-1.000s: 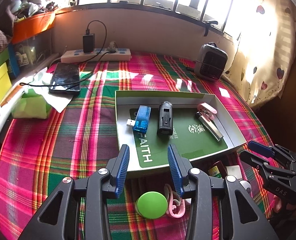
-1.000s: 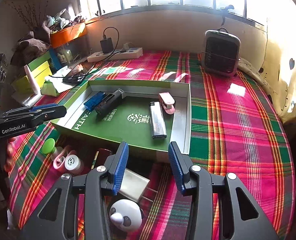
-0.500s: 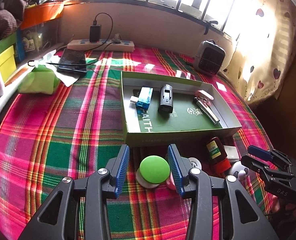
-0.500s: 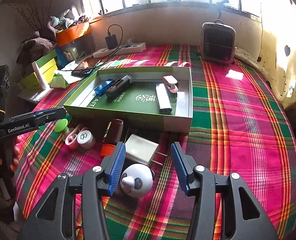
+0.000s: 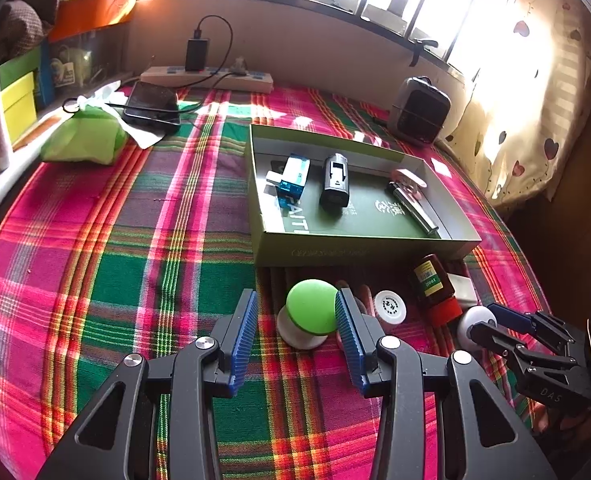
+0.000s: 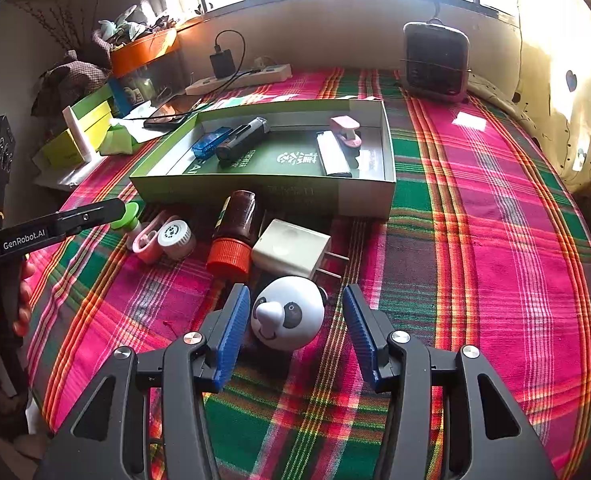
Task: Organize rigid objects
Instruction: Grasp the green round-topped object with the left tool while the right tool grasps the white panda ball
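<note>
Panda figure [image 6: 287,312], smooth, round, plaid cloth [image 6: 475,240]

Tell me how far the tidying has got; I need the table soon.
Four items already lie in the green box. Nothing is gripped: the left tongs sit open around the green-capped piece, the right tongs open around the panda. The brown bottle, white charger and small round case remain outside.

left gripper [image 5: 295,322] now back from the green box [image 5: 359,250] and low over the cloth, green-capped piece [image 5: 310,308] now between its spread blue pads, right gripper [image 6: 297,326] likewise pulled back, panda figure [image 6: 287,312] now between its spread pads
</note>
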